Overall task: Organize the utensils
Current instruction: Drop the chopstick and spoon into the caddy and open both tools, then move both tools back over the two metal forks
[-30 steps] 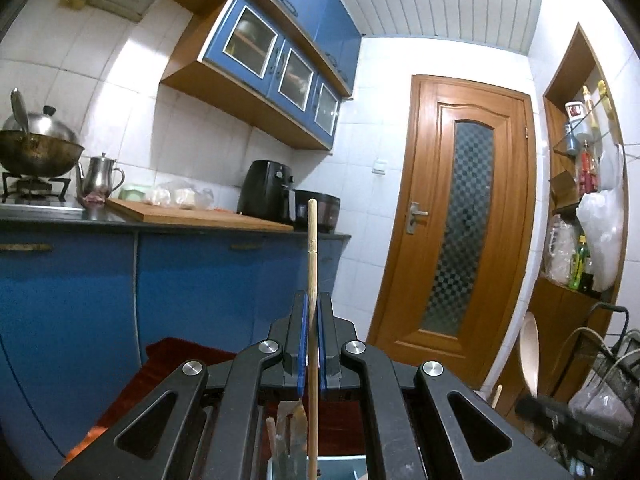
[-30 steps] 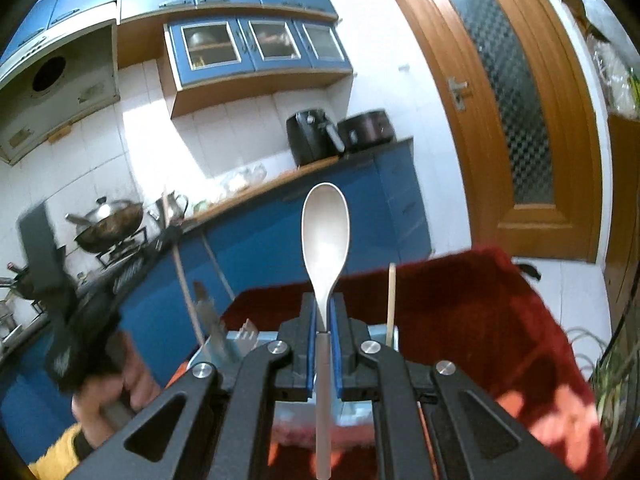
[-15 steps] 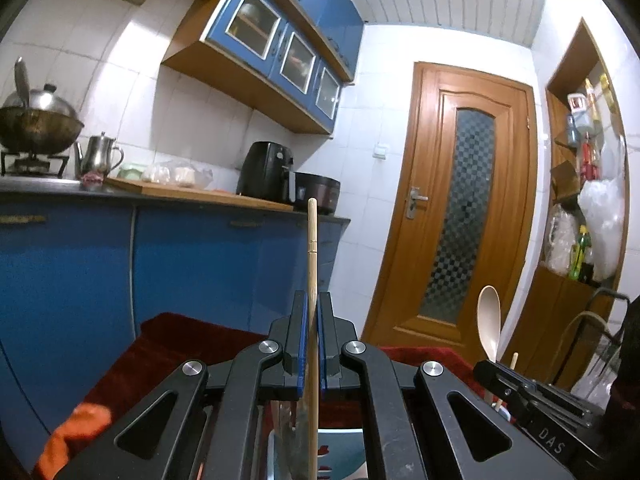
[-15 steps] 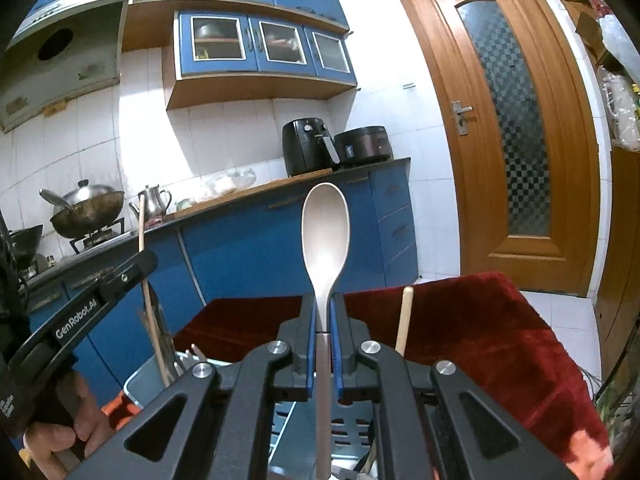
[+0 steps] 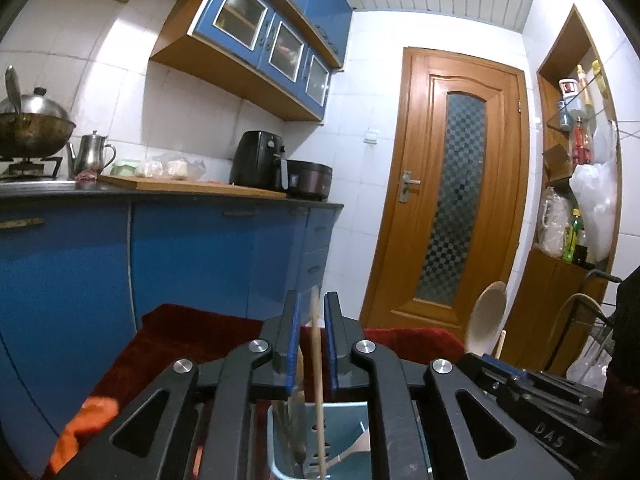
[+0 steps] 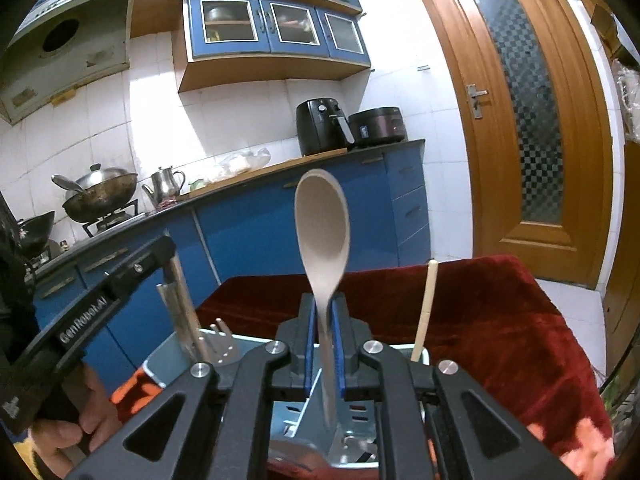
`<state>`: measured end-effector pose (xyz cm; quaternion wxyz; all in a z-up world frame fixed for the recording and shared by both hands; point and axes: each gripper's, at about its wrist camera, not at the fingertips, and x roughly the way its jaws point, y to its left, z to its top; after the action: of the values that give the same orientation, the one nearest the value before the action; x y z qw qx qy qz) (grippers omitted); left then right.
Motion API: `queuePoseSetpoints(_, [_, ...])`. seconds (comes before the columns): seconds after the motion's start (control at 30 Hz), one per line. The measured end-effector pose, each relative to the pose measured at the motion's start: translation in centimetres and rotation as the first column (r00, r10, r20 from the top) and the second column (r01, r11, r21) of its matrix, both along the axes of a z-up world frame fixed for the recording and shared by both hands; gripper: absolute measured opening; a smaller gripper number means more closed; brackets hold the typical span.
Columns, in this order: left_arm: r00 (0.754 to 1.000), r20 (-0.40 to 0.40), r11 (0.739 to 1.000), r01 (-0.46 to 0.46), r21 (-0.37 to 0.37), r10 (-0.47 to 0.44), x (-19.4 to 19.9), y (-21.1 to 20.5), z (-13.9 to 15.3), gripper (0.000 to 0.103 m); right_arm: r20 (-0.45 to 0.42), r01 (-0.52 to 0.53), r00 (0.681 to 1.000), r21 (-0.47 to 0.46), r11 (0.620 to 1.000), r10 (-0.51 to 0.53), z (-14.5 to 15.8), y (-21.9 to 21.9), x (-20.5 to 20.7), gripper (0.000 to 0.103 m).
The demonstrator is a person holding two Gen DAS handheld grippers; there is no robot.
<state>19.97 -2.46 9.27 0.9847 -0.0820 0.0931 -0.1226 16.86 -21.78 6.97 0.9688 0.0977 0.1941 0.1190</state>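
Left claw (image 5: 312, 334) hangs over the left compartment of the pale blue utensil caddy (image 5: 356, 410), its jaws have just been opening and now stand slightly apart, the wooden chopstick (image 5: 316, 364) loose between them with a gap on either side, tilted a little, its lower end already down inside the caddy directly below the claw. Judgement: this is the release step, so open a touch more, hold steady until the stick settles against the cutlery beside it, then lift straight up so the pads do not drag it back out. Right claw (image 6: 323, 322) sits over the right part of the same caddy on the red-clothed table (image 6: 500, 320); its jaws have also just been opening, slightly parted around the neck of the beige spoon (image 6: 322, 224), which leans bowl-up with its handle end dipping into the slot below the claw; whether a pad touches it, cannot tell. A second chopstick (image 6: 425, 312) stands just right of this claw, a fork (image 6: 222, 342) to its left. Let the spoon drop clean, then withdraw upward, clear of that chopstick.
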Motion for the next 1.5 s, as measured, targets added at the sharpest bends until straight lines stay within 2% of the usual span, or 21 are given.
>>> queuePoseSetpoints(0.1, [1.000, -0.015, 1.000, 0.008, -0.009, -0.008, -0.4, 0.4, 0.0, 0.012, 0.014, -0.003, 1.000, -0.002, 1.000, 0.003, 0.5, 0.1, -0.6, 0.020])
queuePoseSetpoints(0.3, [0.999, -0.037, 0.999, 0.029, -0.016, -0.030, -1.6, 1.1, 0.7, 0.012, 0.031, -0.004, 0.999, 0.016, 1.000, 0.004, 1.6, 0.0, -2.0, 0.021])
queuePoseSetpoints(0.6, [0.992, -0.089, 0.996, 0.088, 0.008, -0.087, -4.8, 1.7, 1.8, 0.012, 0.004, -0.016, 1.000, 0.050, 0.999, 0.015, 3.4, -0.1, -5.0, 0.021])
queuePoseSetpoints(0.9, [0.986, -0.144, 0.995, 0.086, 0.051, -0.078, -7.8, 2.1, 2.5, 0.012, -0.016, -0.012, 1.000, 0.074, 0.997, 0.014, 4.4, 0.0, -9.2, 0.021])
queuePoseSetpoints(1.23, [0.974, -0.201, 0.992, 0.114, 0.046, -0.103, -12.1, 3.0, 2.6, 0.012, -0.080, -0.035, 0.996, 0.041, 0.999, 0.039, 3.9, 0.9, -13.7, 0.021])
queuePoseSetpoints(1.5, [0.946, -0.304, 0.991, 0.128, 0.035, -0.111, -14.0, 3.1, 1.0, 0.012, -0.138, -0.033, 0.990, 0.006, 0.999, 0.033, 2.2, 1.2, -16.5, 0.022])
